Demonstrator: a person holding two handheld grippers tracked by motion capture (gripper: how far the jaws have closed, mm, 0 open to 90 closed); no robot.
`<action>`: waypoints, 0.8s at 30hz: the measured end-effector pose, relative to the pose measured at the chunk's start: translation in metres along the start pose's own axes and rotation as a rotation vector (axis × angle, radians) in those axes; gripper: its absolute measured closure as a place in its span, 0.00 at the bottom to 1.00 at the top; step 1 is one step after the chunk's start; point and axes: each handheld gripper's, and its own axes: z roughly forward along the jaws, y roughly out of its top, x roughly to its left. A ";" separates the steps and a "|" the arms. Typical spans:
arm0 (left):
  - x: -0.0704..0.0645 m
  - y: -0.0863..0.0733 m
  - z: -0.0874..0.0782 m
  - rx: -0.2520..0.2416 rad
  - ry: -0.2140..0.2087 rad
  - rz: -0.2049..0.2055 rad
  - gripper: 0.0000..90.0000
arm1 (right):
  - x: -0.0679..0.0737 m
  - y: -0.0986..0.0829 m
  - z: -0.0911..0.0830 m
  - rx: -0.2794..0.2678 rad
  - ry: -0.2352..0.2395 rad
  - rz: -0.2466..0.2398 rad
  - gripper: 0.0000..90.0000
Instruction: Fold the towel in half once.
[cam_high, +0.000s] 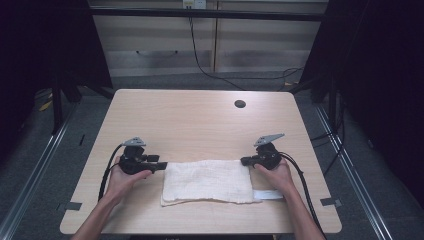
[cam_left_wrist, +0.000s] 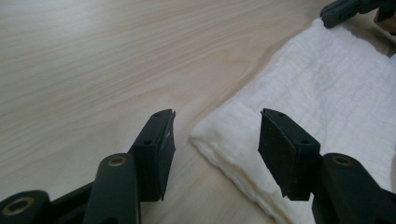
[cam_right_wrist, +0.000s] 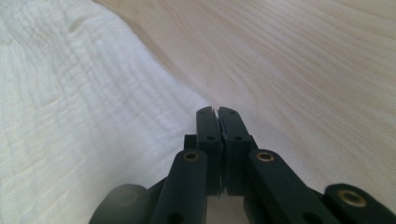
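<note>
With the left gripper (cam_left_wrist: 215, 140) gaping astride the towel (cam_high: 207, 181) corner and the right gripper (cam_right_wrist: 217, 114) pressed shut beside its edge, I'd reopen the right and scoop under every layer.

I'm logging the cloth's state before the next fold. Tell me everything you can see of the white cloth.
The white cloth is a cream, crinkled woven fabric, folded into a flat, layered rectangle on the near part of the wooden table. Its layered corner sits between the open jaws of the left tongs, untouched. The right tongs, jaws together, lie at its far right corner; whether they pinch it is unclear.
</note>
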 end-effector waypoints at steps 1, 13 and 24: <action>0.000 0.001 0.003 -0.003 -0.002 0.004 0.52 | 0.000 0.000 0.000 -0.002 0.002 0.000 0.98; -0.002 0.005 0.023 0.076 0.014 0.091 0.62 | 0.000 -0.001 0.000 -0.007 0.002 0.001 0.98; -0.019 -0.004 0.025 0.054 0.104 0.195 0.80 | 0.000 -0.001 0.000 -0.011 -0.002 0.000 0.98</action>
